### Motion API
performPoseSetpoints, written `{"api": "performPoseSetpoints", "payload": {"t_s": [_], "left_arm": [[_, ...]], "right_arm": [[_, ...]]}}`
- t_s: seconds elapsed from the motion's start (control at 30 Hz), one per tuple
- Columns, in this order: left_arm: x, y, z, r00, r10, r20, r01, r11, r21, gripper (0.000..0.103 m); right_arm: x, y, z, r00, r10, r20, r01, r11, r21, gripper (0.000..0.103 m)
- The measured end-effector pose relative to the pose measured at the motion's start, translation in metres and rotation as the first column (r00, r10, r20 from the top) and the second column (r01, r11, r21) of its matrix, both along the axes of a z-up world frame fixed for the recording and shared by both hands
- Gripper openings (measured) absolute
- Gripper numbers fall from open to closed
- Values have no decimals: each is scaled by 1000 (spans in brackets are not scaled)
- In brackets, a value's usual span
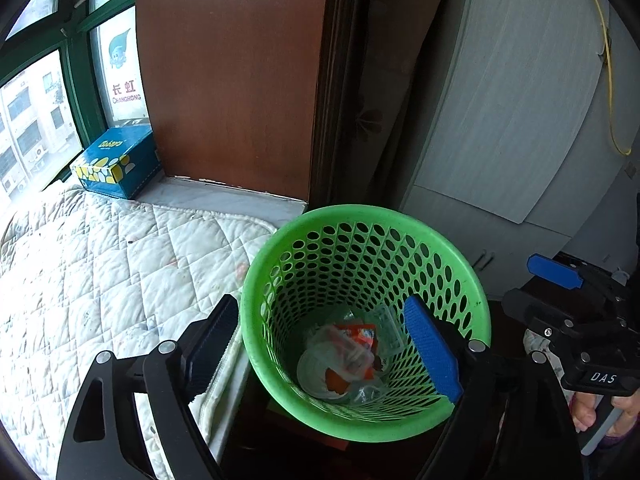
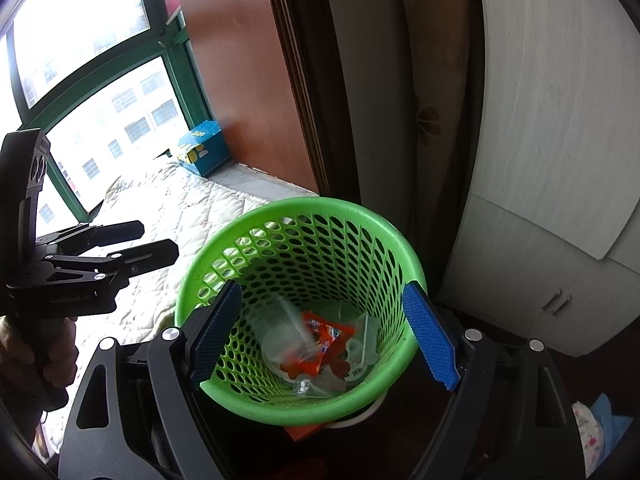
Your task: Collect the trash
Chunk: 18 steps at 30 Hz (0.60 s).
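A green perforated basket [image 1: 360,216] [image 2: 320,204] stands beside the bed, and both grippers hover over it. Orange and clear plastic wrappers [image 1: 348,352] [image 2: 320,340] lie on its bottom, and one clear piece looks blurred in the right wrist view. My left gripper [image 1: 324,348] is open over the basket's left side, with nothing between its pads. My right gripper [image 2: 323,336] is open above the basket's mouth and holds nothing. Each gripper also shows in the other's view: the right gripper [image 1: 536,288] at the right edge, the left gripper [image 2: 156,242] at the left, over the mattress.
A quilted white mattress [image 1: 100,280] lies left of the basket. A blue tissue box [image 1: 116,160] sits on the window sill. A brown wooden panel [image 1: 232,80] and a white cabinet [image 1: 520,120] stand behind. A person's hand [image 2: 40,352] grips the left gripper's handle.
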<state>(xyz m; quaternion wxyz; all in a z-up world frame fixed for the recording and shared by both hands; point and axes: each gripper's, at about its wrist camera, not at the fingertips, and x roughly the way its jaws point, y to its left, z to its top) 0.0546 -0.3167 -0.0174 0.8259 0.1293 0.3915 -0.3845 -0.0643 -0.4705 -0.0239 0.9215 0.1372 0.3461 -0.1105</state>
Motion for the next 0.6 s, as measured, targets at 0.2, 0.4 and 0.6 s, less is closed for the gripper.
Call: {"api": "performPoseSetpoints", "payload": {"t_s": [0.2, 0.4, 0.6], "left_arm": [[1, 15, 3, 999, 29, 14, -29, 1000, -7, 87], [7, 44, 9, 994, 103, 25, -103, 995, -16, 90], [13, 80, 15, 984, 173, 44, -173, 985, -22, 93]], "right_arm": [[1, 7, -1, 1000, 19, 0, -19, 1000, 14, 85], [9, 20, -1, 999, 48, 12, -49, 998, 28, 85], [19, 37, 2, 996, 78, 39, -80, 995, 59, 87]]}}
